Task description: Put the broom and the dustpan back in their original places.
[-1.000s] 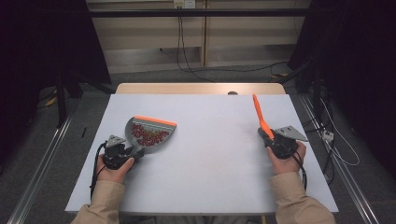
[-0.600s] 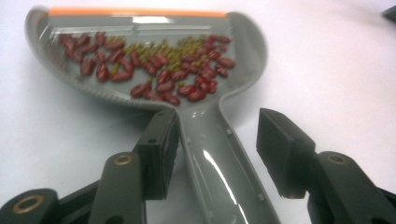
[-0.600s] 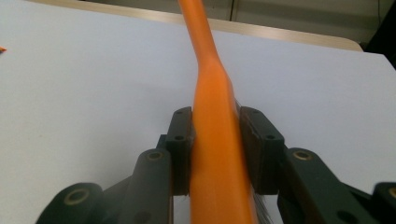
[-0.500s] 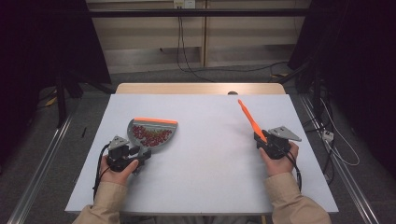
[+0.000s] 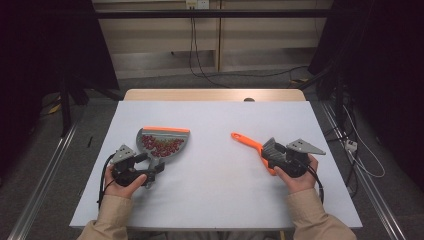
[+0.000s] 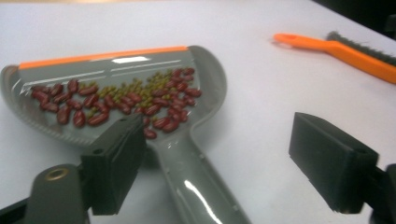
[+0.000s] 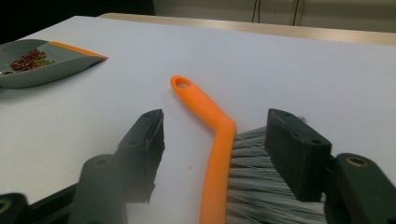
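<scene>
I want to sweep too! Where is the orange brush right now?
In the high view the orange brush lies flat on the table's right side, between the open jaws of the right gripper, far from the dustpan.

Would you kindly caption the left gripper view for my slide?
Open left gripper straddling the handle of a grey dustpan of beans.

Beige sleeves (image 5: 310, 220) cover both forearms. Each hand carries a black gripper, left (image 5: 150, 167) and right (image 5: 274, 152), with blocky black fingers (image 6: 116, 163), a grey three-cornered top plate (image 5: 305, 146) and a trailing black cable (image 5: 103, 180).
</scene>
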A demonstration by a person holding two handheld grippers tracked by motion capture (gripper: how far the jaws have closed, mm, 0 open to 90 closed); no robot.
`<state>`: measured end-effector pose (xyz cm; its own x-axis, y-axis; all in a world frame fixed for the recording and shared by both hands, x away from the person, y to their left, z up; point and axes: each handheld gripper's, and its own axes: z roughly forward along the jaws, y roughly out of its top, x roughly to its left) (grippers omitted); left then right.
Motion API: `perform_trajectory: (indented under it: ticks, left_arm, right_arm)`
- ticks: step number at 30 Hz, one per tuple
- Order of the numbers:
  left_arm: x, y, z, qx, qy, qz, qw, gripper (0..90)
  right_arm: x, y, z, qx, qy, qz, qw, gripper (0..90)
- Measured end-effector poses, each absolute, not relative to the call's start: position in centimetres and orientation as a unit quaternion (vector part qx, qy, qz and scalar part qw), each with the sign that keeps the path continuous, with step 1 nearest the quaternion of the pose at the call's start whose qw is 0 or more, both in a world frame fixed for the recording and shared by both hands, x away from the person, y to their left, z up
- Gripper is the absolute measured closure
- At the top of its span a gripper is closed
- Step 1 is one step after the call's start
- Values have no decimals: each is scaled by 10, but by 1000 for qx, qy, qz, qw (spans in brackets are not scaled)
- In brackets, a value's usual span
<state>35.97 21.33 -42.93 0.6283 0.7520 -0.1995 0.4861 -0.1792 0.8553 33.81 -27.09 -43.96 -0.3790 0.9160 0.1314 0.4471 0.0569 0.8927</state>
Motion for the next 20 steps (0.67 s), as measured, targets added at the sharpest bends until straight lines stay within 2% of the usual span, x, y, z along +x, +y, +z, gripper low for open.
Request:
perform_trajectory:
  ticks: [8,20]
  left_arm:
    - [359,219,-427,762,384,126,505,118]
    - [356,224,-429,768,376,124,504,101]
  right_arm:
    - [327,-275,-437,474,689,495,235,266]
    - [311,-281,-444,461,700,498,222,250]
